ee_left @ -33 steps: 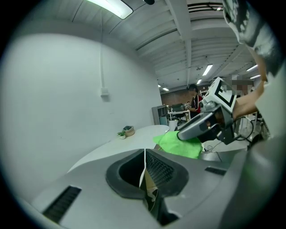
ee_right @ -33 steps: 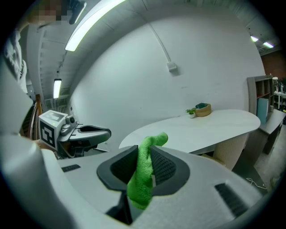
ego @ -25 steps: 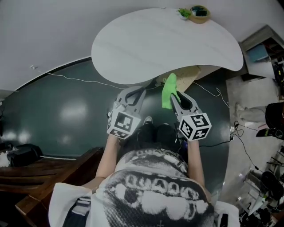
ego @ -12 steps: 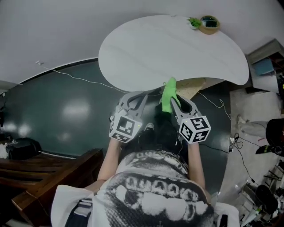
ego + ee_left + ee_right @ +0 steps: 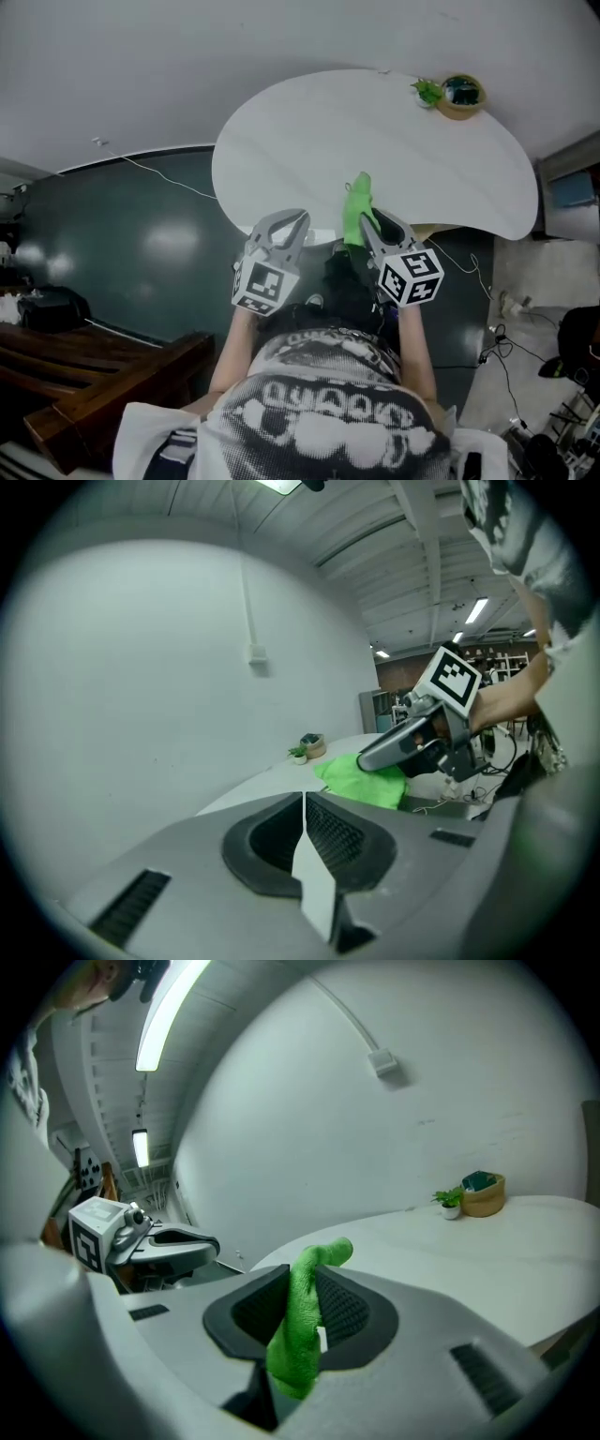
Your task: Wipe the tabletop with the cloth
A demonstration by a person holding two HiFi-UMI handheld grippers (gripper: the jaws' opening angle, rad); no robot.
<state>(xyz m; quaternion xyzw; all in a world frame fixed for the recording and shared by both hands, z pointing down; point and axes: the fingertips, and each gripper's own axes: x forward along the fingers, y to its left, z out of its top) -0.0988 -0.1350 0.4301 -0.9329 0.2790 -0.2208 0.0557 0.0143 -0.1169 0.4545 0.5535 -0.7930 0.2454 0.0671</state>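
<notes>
Two grippers in our hands, both at the near rim of the white desk (image 5: 309, 141). R gripper (image 5: 370, 221): fingers pinching the green cloth (image 5: 356, 199), which sticks out past the tips & reaches over the desk edge; we can't tell if it touches the top. L gripper (image 5: 294, 221): fingers pressed together, nothing betw. them, just left of the cloth. At the desk's far side we see a sm. plant (image 5: 427, 91) beside a round basket (image 5: 461, 94)
</notes>
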